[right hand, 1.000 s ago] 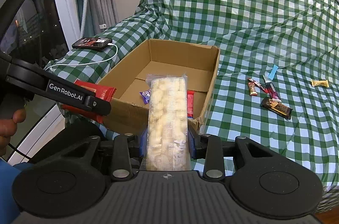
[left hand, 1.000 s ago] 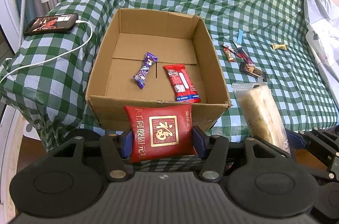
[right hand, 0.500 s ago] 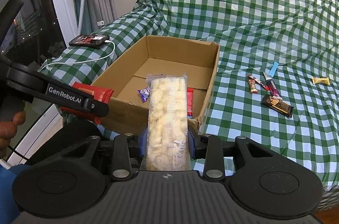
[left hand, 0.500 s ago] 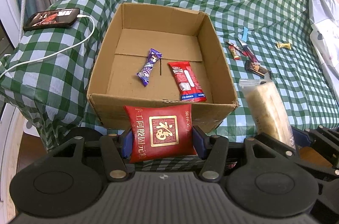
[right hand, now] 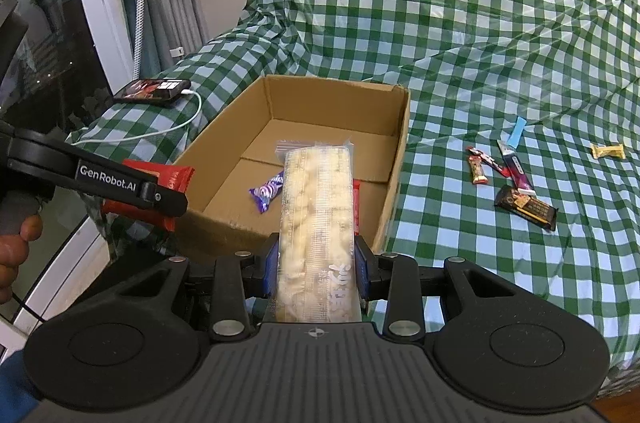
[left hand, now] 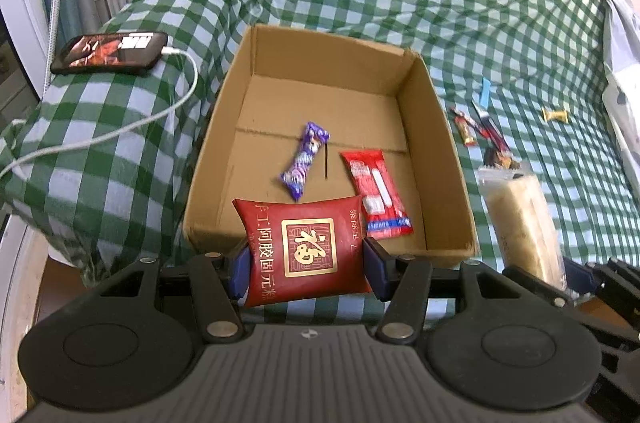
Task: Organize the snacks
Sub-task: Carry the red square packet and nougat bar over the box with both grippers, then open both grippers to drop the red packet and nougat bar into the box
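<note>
Left tool (left hand: 306,267): pads clamped on both side edges of a red pillow-shaped packet (left hand: 304,247), gold square emblem and gold characters on its face, held at the near wall of the cardboard box (left hand: 444,143). Beyond the packet, on the box floor: a purple wrapped candy (left hand: 305,161) and a red bar (left hand: 376,193).

Right tool (right hand: 316,265): closed narrow on a long clear bag of pale puffed snacks (right hand: 316,207), which points forward over the box's near rim.

To the right of both tools, loose small snacks (right hand: 508,179) lie on the checked bed cover (right hand: 440,23).

Since a second ago: both tools have drifted toward the box; the red packet now overlaps its near edge. Grips unchanged.
</note>
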{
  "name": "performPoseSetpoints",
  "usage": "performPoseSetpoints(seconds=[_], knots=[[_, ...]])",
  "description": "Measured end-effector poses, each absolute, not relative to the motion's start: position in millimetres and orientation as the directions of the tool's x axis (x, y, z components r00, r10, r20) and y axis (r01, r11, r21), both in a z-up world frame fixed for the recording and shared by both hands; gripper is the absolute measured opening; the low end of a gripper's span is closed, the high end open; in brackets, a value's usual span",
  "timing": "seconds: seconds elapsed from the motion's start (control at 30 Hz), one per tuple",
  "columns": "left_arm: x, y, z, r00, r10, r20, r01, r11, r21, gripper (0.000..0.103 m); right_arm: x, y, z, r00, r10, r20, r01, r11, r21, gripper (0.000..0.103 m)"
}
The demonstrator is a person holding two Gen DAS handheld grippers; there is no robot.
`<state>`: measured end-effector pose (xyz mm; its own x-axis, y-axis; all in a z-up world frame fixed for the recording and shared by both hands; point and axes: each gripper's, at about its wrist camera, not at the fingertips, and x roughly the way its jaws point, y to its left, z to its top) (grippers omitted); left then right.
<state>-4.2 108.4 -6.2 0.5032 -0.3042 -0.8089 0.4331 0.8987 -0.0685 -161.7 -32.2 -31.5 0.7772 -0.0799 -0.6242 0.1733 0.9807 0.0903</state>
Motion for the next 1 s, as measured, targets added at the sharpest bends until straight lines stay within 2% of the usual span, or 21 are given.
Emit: performPoseSetpoints(seconds=[0.33, 1.0], knots=[[44.9, 89.1, -5.3, 0.523, -0.302, -0.797, 0.417, 0.906, -0.071, 0.061, -107.8, -41.9, -27.0, 0.782, -0.078, -0.619, 0.161, 0.984, 0.079, 0.038], [123.2, 63.8, -55.7, 0.463, -0.245, -0.852, 0.399, 0.916, -0.047, 0.062, -9.8, -67.9, -64.4, 0.734, -0.034, -0.679, 0.148, 0.983, 0.111, 0.038]])
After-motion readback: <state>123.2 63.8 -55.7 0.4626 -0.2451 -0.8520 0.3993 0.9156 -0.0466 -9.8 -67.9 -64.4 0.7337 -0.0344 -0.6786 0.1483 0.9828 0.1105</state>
